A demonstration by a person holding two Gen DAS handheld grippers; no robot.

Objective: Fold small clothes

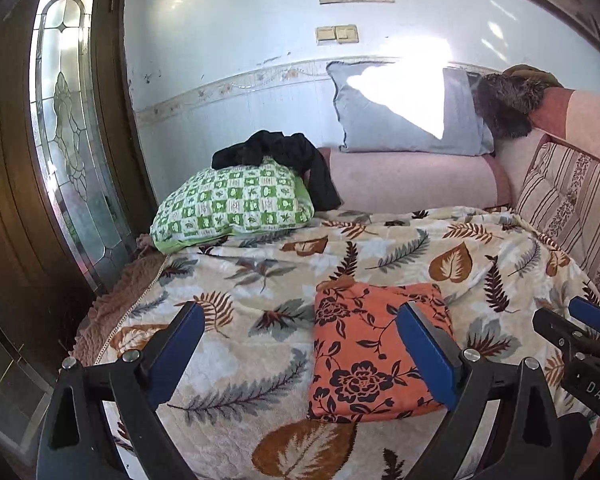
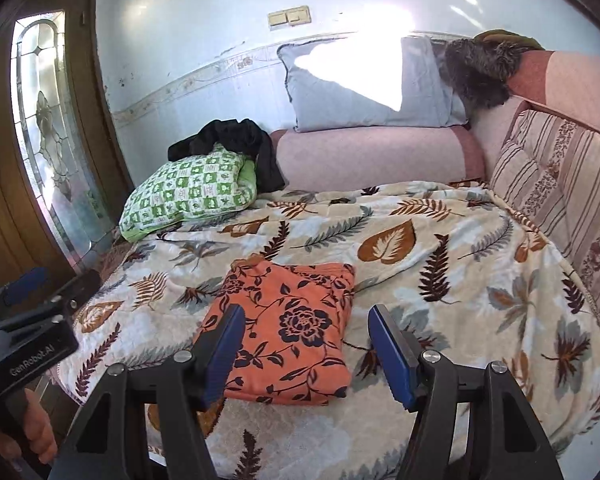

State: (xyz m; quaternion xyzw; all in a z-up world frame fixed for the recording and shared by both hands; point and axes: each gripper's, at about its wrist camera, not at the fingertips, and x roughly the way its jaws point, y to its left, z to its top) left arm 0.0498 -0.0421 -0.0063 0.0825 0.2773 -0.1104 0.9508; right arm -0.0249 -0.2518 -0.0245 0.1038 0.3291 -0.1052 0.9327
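Observation:
An orange garment with a dark flower print [image 1: 374,354] [image 2: 288,330] lies folded into a flat square on the leaf-patterned blanket [image 1: 236,280] [image 2: 440,248]. My left gripper [image 1: 300,354] hangs above the blanket with its blue pads wide apart and nothing between them. It also shows at the left edge of the right wrist view [image 2: 32,308], with a hand on its grip. My right gripper [image 2: 306,350] is raised over the folded garment, jaws apart, not touching it. Its tip shows at the right edge of the left wrist view [image 1: 580,326].
A green checked pillow [image 1: 232,204] [image 2: 188,194] with a black garment [image 1: 280,156] [image 2: 232,140] draped on it lies at the far left. A grey pillow [image 1: 404,112] leans on the wall above a pink bolster [image 1: 412,180]. A striped cushion [image 2: 548,184] lines the right side. A glazed wooden door [image 1: 68,128] stands left.

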